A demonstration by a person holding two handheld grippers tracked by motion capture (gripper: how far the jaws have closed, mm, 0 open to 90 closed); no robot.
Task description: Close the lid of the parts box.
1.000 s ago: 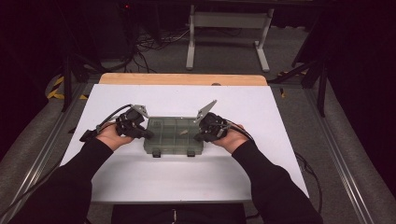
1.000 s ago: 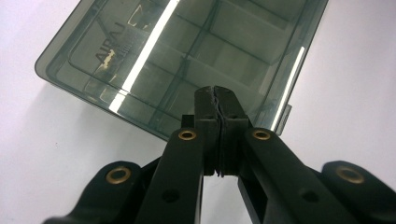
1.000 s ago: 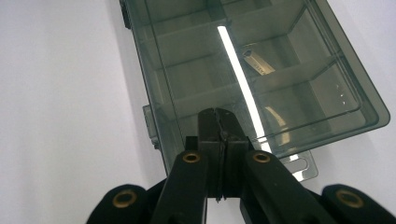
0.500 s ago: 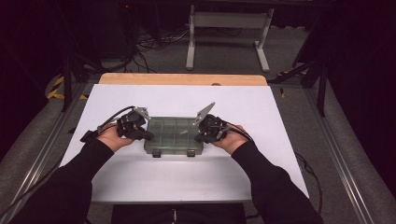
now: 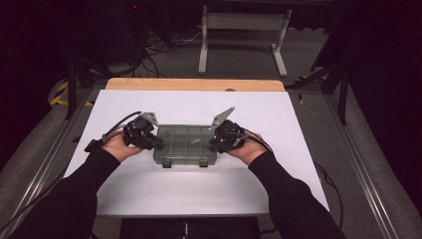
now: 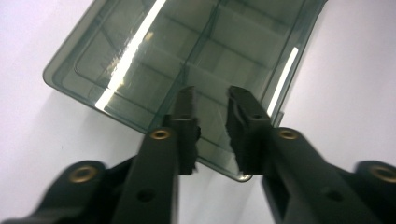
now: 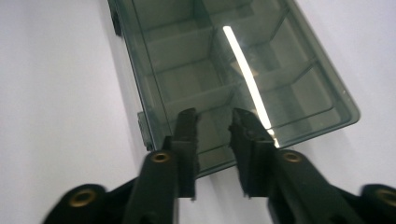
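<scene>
A smoky clear compartment box [image 5: 183,144], lid shut, lies flat on the white table [image 5: 298,149] between your two hands, latches toward you. Your left claw [image 5: 158,143] hangs over the box's left end, its jaws just opened a little and apart, gripping nothing. Your right claw [image 5: 214,144] hangs over the right end, jaws likewise just parted, nothing pressed between them. A wooden strip [image 5: 194,84] edges the table's far side

Smoky clear compartment box [image 5: 184,144], closed, flat on table
</scene>
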